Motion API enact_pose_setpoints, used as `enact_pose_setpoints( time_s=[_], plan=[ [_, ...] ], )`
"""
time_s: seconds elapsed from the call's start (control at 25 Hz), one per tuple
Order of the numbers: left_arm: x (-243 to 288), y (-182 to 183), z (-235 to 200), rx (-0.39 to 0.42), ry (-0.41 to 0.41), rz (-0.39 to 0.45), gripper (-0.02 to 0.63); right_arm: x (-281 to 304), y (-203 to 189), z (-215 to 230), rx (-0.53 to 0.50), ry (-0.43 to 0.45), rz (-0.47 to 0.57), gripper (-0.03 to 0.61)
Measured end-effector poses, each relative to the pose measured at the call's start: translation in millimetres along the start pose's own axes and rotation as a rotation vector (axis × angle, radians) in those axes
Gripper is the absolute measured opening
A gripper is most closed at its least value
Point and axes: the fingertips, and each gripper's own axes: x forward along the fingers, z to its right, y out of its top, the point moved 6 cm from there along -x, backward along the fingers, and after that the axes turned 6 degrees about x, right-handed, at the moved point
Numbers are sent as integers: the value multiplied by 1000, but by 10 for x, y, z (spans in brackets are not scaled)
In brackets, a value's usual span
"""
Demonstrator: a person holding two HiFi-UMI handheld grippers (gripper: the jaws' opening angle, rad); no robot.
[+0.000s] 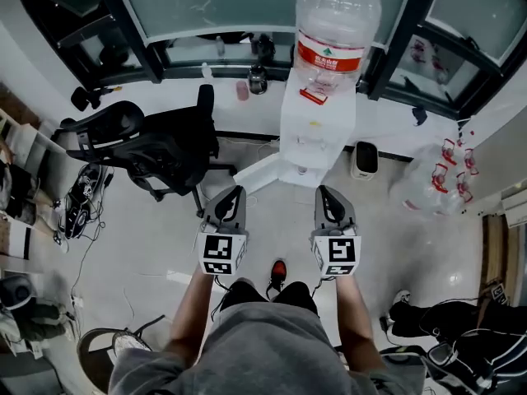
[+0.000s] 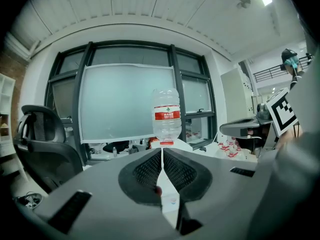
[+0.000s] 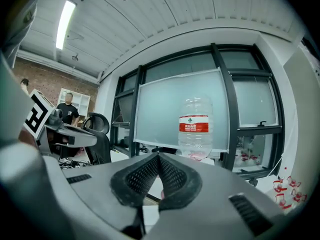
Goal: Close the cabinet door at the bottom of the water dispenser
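The water dispenser (image 1: 317, 126) stands on the floor (image 1: 156, 245) against the window wall, white, with a big clear water bottle (image 1: 336, 23) upside down on top, a red label around it. At the foot of the dispenser the cabinet door (image 1: 262, 174) stands open: a white panel swung out to the left in the head view, its free edge pointing toward the black office chair (image 1: 156, 142). The person holds both tools out in front, side by side and aimed at the base of the dispenser. The left hand-held gripper (image 1: 233, 196) has its tip near the free end of the open door but apart from it; its own view shows the two black ribbed pads (image 2: 150, 171) pressed together with nothing between them, the bottle straight ahead above the jaws. The right hand-held gripper (image 1: 328, 194) points at the dispenser's lower front, also short of it, and its pads (image 3: 172, 176) are likewise pressed together and empty, with the bottle ahead and a little to the right. The tip of a red shoe (image 1: 279, 271) shows on the floor between the person's arms. To the right of the dispenser sits a small pale bin (image 1: 363, 159), and further right a cluster of empty water bottles (image 1: 432, 179) lies on the floor by the wall.
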Motion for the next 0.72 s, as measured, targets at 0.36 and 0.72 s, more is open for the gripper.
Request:
enact_pose_setpoints(
  time_s=[0.36, 0.72],
  plan=[
    [216, -118, -198, -19, 61, -41, 32, 451, -144, -67, 11, 89, -35, 12],
    [509, -437, -530, -53, 76, -92, 32, 979, -356, -167, 26, 114, -85, 12]
  ],
)
